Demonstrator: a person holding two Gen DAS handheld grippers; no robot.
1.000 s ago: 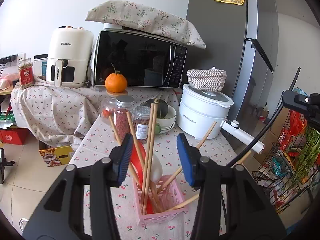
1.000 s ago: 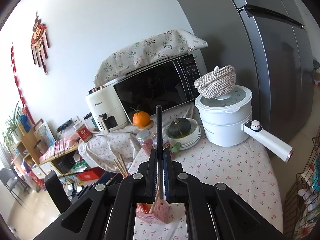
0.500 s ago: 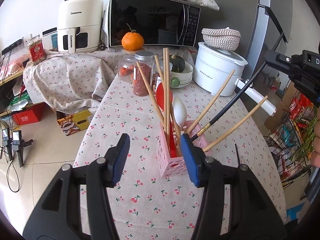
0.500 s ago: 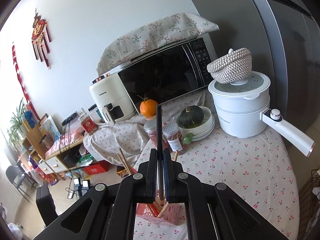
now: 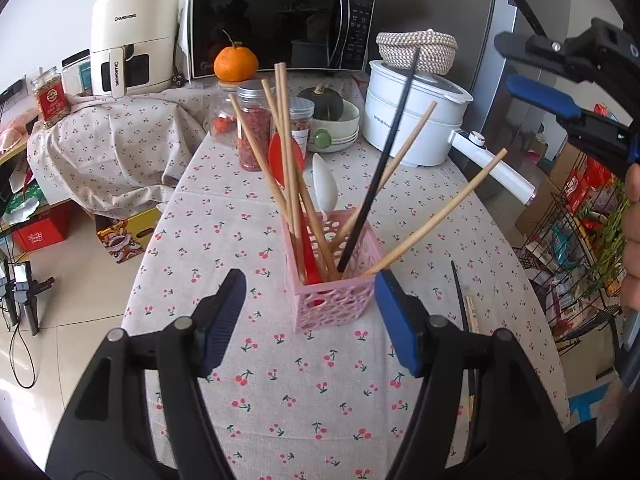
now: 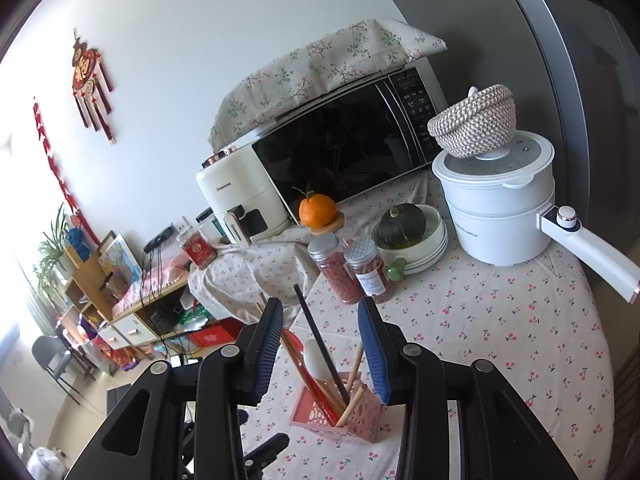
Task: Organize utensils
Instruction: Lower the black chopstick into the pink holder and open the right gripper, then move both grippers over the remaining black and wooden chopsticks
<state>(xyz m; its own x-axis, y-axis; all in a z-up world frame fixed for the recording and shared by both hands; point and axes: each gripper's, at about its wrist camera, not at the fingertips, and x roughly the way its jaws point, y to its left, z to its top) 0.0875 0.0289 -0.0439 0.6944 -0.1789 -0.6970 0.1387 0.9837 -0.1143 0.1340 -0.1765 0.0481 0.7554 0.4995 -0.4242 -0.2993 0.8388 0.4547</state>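
A pink basket (image 5: 332, 300) stands on the cherry-print tablecloth (image 5: 304, 384). It holds several wooden chopsticks (image 5: 286, 152), a red spoon (image 5: 280, 156), a white spoon (image 5: 325, 186) and a black chopstick (image 5: 384, 168). My left gripper (image 5: 310, 312) is near the basket with its jaws opening; the pads flank the basket without pressing it. My right gripper (image 6: 320, 320) hovers above the basket (image 6: 340, 412), jaws opening. The black chopstick (image 6: 316, 340) leans free between them. The right gripper (image 5: 506, 66) also shows at the upper right. A loose black chopstick (image 5: 459, 294) and wooden ones (image 5: 472, 316) lie to the right.
Behind the basket stand spice jars (image 5: 252, 132), a bowl stack with a green squash (image 5: 324, 104) and a white electric pot (image 5: 412, 120) with a long handle. A microwave (image 5: 280, 24) and air fryer (image 5: 132, 40) line the back. A wire rack (image 5: 580, 240) stands right of the table.
The right gripper was shut on the black chopstick; its jaws have parted and the chopstick now rests in the basket. The left gripper's jaws have widened and it has tipped downward.
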